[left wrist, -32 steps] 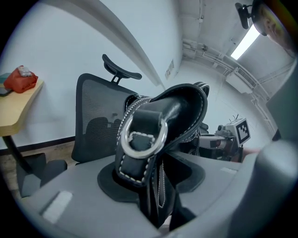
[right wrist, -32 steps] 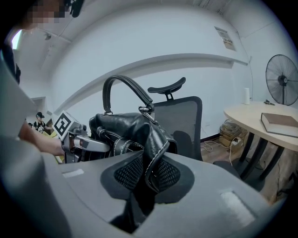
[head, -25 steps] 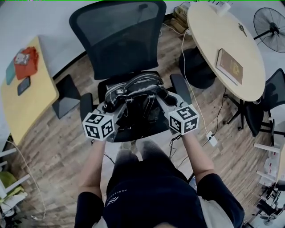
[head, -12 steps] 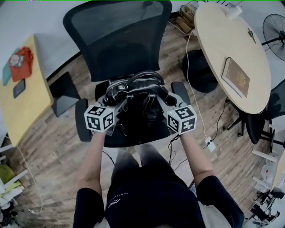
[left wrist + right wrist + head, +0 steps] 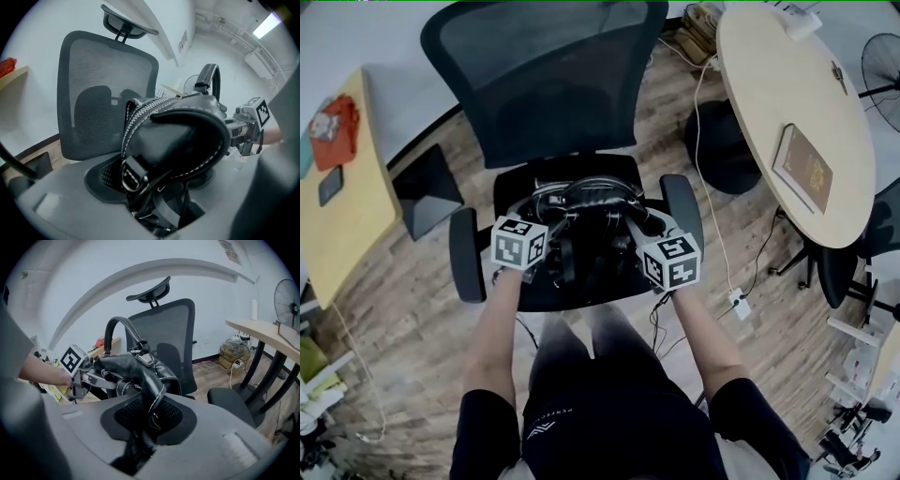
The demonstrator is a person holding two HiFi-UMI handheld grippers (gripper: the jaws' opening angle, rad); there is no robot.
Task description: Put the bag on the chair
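The bag [image 5: 591, 217] lies sideways on the chair [image 5: 581, 173], between my claws. My left claw [image 5: 547, 225] is opening round one end; my right claw [image 5: 636, 228] pinches the other.

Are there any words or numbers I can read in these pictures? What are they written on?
None can be read for sure.
Shorts: a small line of white print beside a logo, too small to read.
Book on the round table: a gold mark on the cover, too blurred to read.
Wall label: too blurred to read.
Bag: no words show.
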